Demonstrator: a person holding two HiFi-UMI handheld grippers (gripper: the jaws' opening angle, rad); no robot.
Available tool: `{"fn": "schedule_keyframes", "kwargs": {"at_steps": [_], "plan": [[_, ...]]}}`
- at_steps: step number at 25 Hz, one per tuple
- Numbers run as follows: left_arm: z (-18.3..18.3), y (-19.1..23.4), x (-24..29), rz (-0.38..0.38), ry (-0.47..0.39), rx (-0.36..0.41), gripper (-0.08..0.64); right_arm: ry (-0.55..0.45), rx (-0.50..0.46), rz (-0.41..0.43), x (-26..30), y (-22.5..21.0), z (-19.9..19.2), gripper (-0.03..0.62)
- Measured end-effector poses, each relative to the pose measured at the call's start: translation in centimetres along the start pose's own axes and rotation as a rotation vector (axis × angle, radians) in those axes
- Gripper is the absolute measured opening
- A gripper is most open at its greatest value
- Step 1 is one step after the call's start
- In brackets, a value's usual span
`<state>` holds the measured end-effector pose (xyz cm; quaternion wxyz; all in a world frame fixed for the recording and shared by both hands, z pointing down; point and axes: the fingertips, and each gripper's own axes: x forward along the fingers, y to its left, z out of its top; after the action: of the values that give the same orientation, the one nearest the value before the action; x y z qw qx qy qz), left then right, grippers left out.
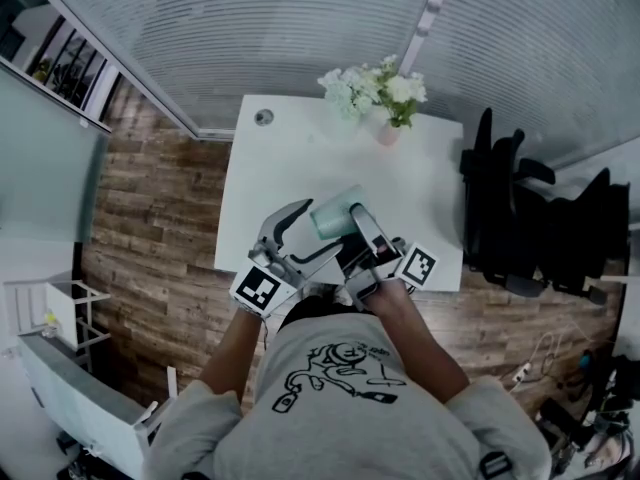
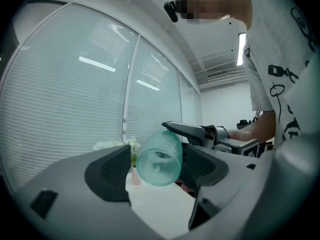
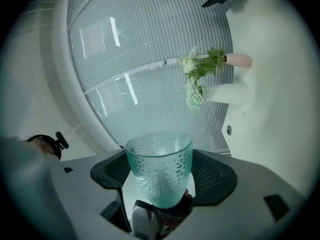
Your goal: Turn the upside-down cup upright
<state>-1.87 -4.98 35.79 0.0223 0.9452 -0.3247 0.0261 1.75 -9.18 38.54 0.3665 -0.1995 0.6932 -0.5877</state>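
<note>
A teal patterned glass cup (image 1: 335,216) hangs above the front part of the white table (image 1: 300,168), lying roughly on its side. My right gripper (image 3: 161,176) is shut on the cup (image 3: 159,169); both pads press its sides and its mouth points away along the jaws. My left gripper (image 2: 157,166) stands open around the same cup (image 2: 159,159), whose mouth faces this camera. A gap shows beside its left pad; whether its right pad touches the glass I cannot tell. In the head view the left gripper (image 1: 312,238) comes from the left and the right gripper (image 1: 352,230) from the right.
A pink vase of white flowers (image 1: 385,98) stands at the table's far edge, and a cable hole (image 1: 263,117) is at its far left corner. Black chairs (image 1: 520,218) stand to the right. Window blinds run behind the table. The floor is wood planks.
</note>
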Motion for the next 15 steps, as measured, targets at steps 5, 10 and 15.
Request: {"fn": "schedule_keyframes", "kwargs": {"at_steps": [5,10,15], "plan": [[-0.3,-0.1,0.7,-0.028,0.009,0.018,0.342,0.006,0.020,0.002,0.1,-0.1,-0.1,0.383],[-0.5,-0.3,1.0,-0.044,0.007,0.025,0.342,0.007,0.027,0.001,0.1,-0.3,-0.1,0.383],[-0.5,-0.2,1.1,-0.037,-0.005,0.025,0.335,0.009,0.036,0.008,0.1,-0.3,-0.2,0.383]]}}
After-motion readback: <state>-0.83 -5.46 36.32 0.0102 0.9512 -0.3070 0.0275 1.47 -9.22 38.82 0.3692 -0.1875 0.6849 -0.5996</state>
